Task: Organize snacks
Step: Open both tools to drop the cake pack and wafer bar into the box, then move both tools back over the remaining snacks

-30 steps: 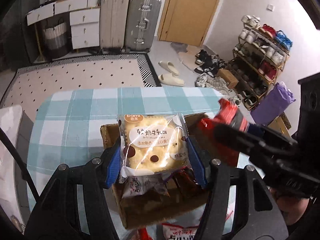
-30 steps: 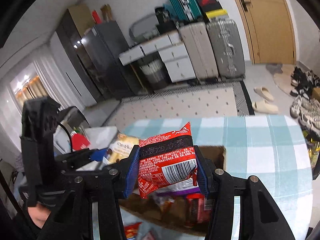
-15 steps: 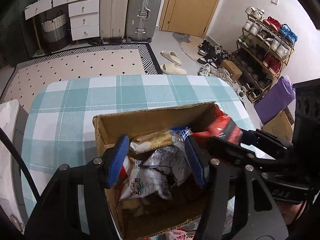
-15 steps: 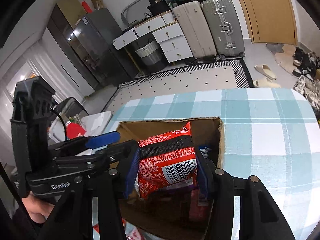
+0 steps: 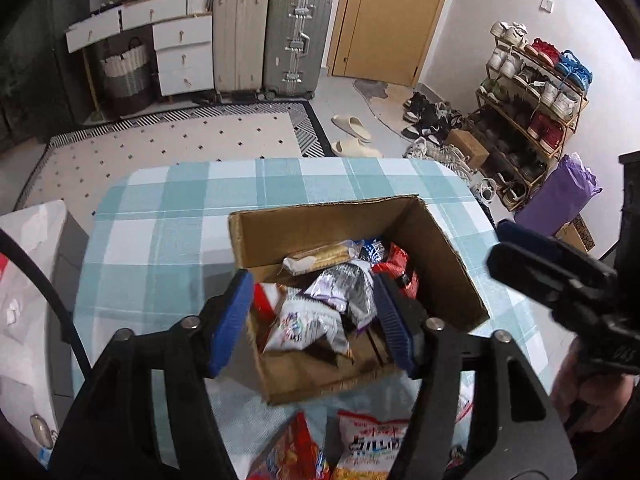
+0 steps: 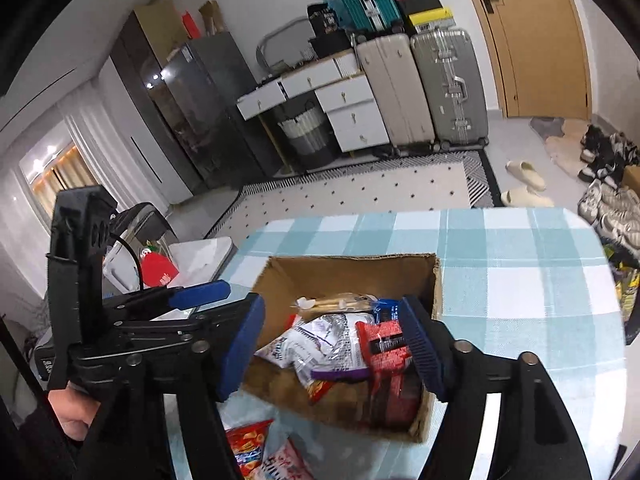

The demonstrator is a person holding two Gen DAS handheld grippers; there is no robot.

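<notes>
An open cardboard box point(image 5: 448, 256) stands on the checked table, also in the right wrist view point(image 6: 344, 276). It holds several snack packs: a cream cake pack point(image 5: 320, 258), a silver pack point(image 5: 344, 292) and a red pack point(image 6: 386, 346). My left gripper point(image 5: 312, 320) is open and empty above the box's near side. My right gripper point(image 6: 332, 348) is open and empty above the box; the red pack lies in the box by its right finger. More packs point(image 5: 372, 444) lie on the table in front of the box.
The table wears a teal and white checked cloth point(image 5: 168, 232). Loose red and white packs point(image 6: 252, 452) lie at the near edge. A white plastic bag point(image 5: 24, 280) sits left of the table. Suitcases, drawers and a shoe rack stand beyond on the floor.
My left gripper let go of the cream cake pack, which now lies in the box. My right gripper opened and dropped the red pack into the box. Both grippers pulled back slightly.
</notes>
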